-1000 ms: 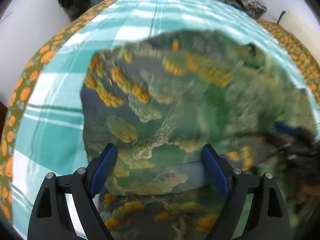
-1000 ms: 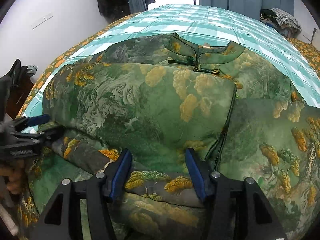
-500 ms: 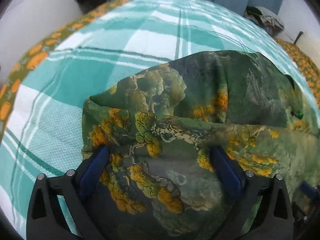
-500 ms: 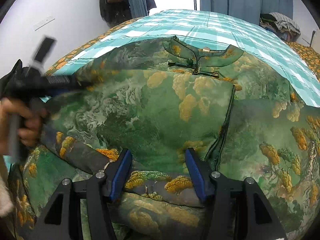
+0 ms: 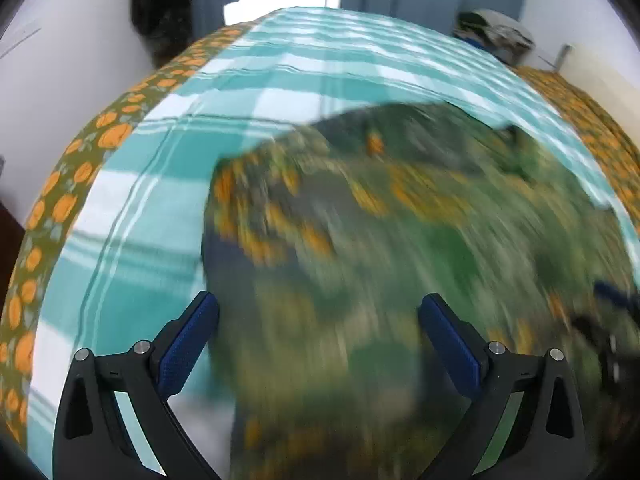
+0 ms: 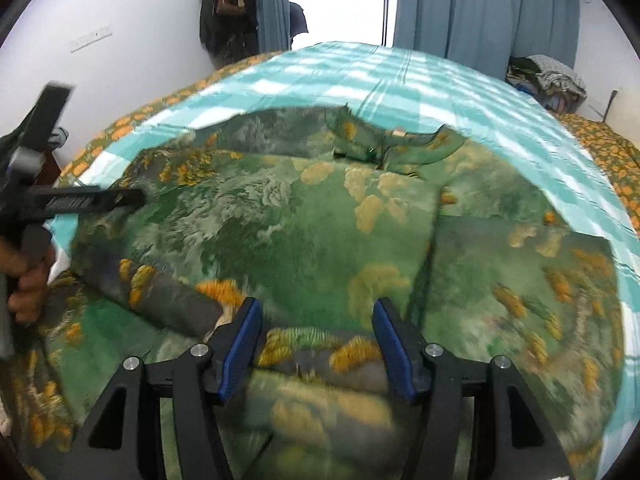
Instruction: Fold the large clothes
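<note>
Since the earlier frame the left gripper has swung aside, fingers released. The right gripper is opening over the garment on the bed; the loosened fold may spring back.

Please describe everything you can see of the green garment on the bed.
The garment is a large piece of smooth, slightly shiny green cloth printed with yellow-orange tree and cloud shapes. It has a stand-up collar with a small fastening at the far end. It lies spread on the checked sheet, one panel already folded over the middle, its edge running down the right of centre. A dark sleeve lies across the near left. A fold sits between the right gripper's opening jaws.
</note>
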`<act>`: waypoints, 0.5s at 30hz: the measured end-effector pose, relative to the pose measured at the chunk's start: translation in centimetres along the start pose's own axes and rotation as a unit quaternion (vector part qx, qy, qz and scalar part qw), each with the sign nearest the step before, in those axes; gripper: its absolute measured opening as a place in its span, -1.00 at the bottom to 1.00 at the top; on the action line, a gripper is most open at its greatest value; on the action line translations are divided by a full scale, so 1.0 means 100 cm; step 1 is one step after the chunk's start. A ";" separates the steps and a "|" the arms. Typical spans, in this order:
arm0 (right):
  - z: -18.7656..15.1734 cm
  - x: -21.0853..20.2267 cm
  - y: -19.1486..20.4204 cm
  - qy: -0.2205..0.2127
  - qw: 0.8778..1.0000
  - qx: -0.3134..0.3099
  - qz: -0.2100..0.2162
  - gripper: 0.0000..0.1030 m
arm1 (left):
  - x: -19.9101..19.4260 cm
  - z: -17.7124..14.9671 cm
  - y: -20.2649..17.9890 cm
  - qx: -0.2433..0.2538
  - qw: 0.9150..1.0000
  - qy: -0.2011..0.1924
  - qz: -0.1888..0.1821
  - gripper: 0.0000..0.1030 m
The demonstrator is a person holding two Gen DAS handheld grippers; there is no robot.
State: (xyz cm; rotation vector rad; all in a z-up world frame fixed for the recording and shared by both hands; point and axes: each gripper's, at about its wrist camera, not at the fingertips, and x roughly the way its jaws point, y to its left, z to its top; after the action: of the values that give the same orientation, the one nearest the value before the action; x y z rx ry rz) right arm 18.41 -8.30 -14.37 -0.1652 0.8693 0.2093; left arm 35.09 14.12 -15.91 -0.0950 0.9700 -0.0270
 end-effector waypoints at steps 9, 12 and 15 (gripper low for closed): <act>-0.043 -0.076 -0.023 0.004 0.998 -0.004 -0.058 0.52 | -0.086 -0.082 0.016 0.028 0.999 0.028 -0.003 0.96; -0.072 -0.110 -0.057 0.012 0.998 0.043 -0.045 0.52 | -0.099 -0.103 0.038 0.009 0.999 0.050 -0.014 0.96; -0.111 -0.142 -0.101 0.032 0.994 0.091 -0.047 0.52 | -0.103 -0.125 0.059 -0.015 0.997 0.073 -0.027 0.96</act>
State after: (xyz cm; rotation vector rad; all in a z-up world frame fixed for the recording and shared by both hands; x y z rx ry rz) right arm 3.84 -22.24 -9.89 -0.0420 0.9373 0.0363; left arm 18.83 19.80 -15.01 -0.1483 1.1142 -0.0696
